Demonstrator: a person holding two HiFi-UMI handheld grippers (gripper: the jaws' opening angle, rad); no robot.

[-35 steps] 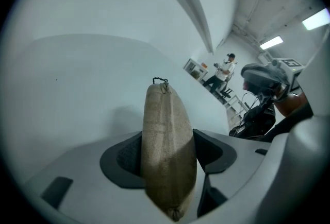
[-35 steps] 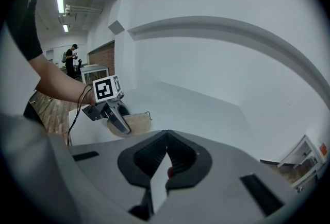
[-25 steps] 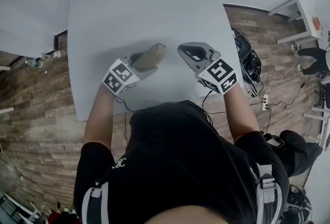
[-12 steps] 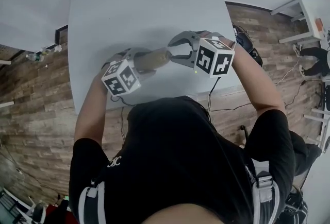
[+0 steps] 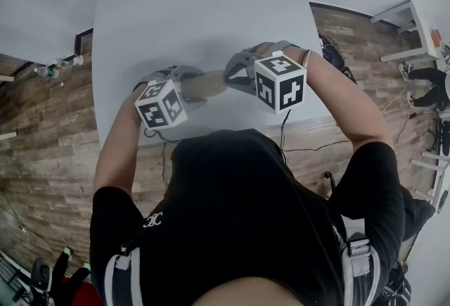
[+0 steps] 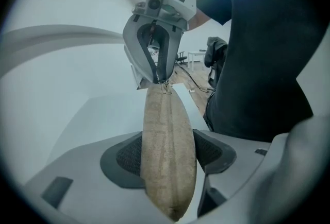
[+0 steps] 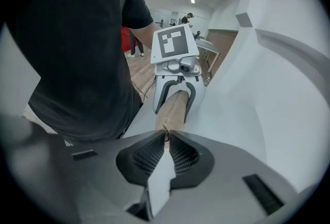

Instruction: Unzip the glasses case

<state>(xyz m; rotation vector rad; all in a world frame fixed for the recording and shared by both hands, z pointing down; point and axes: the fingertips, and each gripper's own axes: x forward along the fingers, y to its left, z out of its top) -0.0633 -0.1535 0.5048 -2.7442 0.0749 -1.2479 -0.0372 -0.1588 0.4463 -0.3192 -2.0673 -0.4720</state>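
Observation:
A tan cloth glasses case (image 5: 205, 84) is held off the white table (image 5: 176, 9), lying roughly level between the two grippers. My left gripper (image 5: 188, 81) is shut on its left half; in the left gripper view the case (image 6: 167, 140) fills the gap between both pads. My right gripper (image 5: 229, 78) meets the case's right end. Its jaws have just been closing, and in the right gripper view the tips (image 7: 166, 136) pinch the small zipper pull (image 7: 165, 129) at the end of the case (image 7: 175, 107).
The table's front edge (image 5: 211, 134) runs just below the grippers, right against the person's body. Wood floor with cables and a power strip (image 5: 330, 58) lies to the right. Other white tables (image 5: 408, 23) stand at the far right.
The right gripper swung left to the case's end, rolled over, and went from open jaws to jaws closed at the zipper pull. The left gripper rolled slightly while holding the case.

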